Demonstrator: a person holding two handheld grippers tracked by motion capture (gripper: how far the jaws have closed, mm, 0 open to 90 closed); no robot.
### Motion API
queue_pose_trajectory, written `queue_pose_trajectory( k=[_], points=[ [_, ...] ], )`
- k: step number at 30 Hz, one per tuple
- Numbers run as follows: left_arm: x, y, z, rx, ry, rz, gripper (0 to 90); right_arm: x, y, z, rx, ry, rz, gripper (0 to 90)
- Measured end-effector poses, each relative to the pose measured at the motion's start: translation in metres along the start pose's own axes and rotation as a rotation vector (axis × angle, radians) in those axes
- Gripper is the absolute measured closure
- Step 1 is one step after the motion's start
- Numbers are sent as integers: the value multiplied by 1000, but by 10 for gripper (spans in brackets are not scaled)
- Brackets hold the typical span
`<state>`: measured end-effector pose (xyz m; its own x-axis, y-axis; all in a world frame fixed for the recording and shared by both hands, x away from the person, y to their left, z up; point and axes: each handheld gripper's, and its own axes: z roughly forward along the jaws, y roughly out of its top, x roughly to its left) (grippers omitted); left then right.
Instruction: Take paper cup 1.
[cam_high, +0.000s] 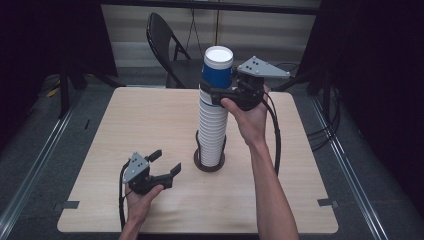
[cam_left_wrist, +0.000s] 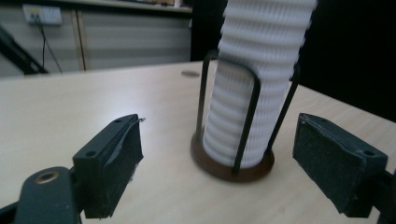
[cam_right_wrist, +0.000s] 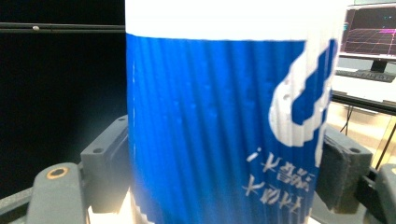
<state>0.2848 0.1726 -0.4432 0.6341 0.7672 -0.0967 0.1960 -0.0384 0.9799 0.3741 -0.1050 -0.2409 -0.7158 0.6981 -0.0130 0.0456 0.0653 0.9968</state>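
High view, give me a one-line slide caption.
Right hand-held gripper clamps the blue cup atop a white cup stack; left hand-held gripper open.

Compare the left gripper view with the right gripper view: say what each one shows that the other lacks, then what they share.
Left gripper view alone: the table, the round brown base with its dark wire uprights, the lower white stack standing inside them, and the left gripper with jaws open, nothing between them.

Right gripper view alone: the blue cup with its white logo and print, gripped by the right gripper, and a monitor behind.

Shared: both look along two black jaws at ribbed cups belonging to one stack.
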Motion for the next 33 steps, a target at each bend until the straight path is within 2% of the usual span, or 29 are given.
queue_pose_trajectory(
  k=[3,4,5,10,12,16,17,19,26,33],
  points=[
    [-1,27,10,-12,-35,31,155,1,0,0,2,0,-5,192],
    [-3,44,18,-20,-54,47,156,0,0,0,-1,3,-6,192],
    [-3,44,18,-20,-54,47,156,0,0,0,-1,3,-6,192],
    [-5,78,31,-53,-91,80,157,0,2,1,2,6,-8,191],
    [-6,87,36,-63,-104,75,156,0,2,1,5,7,-8,192],
    [-8,109,47,-79,-137,94,155,0,3,1,5,9,-14,191],
    [-8,109,47,-79,-137,94,155,0,3,1,5,9,-14,191],
    [-10,121,54,-83,-158,109,154,-1,3,0,4,10,-8,192],
    [-17,142,61,-91,-179,153,154,-1,3,0,9,13,-4,191],
    [-23,157,66,-92,-181,183,154,0,1,2,18,15,-11,192]
  ],
)
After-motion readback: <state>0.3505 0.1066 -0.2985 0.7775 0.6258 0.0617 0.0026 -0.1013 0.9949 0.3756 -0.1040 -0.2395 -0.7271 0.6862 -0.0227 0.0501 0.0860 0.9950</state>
